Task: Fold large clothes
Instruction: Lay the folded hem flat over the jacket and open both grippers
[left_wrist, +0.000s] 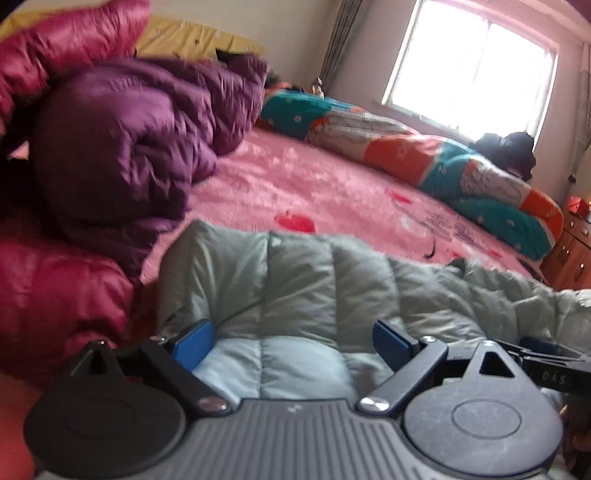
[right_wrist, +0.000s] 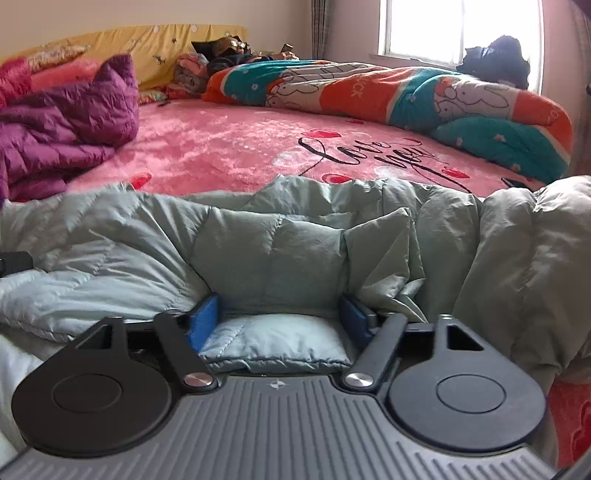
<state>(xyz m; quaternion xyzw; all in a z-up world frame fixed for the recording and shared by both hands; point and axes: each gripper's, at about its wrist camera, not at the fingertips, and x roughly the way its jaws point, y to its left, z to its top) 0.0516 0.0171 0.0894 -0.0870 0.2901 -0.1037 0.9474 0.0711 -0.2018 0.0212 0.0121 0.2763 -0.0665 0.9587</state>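
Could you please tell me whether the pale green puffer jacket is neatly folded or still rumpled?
Still rumpled: the pale green puffer jacket lies bunched on the pink bedspread, with uneven creases and a loose flap standing up.

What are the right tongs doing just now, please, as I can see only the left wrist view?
Observer: The right tongs stand wide open, with a pale blue fold of the grey-green down jacket lying between them, not pinched.
Operator: Thank you. What is to the right of them?
Observer: A bulky part of the jacket, perhaps a sleeve, is heaped up there.
Operator: And what lies beyond the jacket?
Observer: The pink bedspread, with black "Love you" lettering just past the jacket's far edge.
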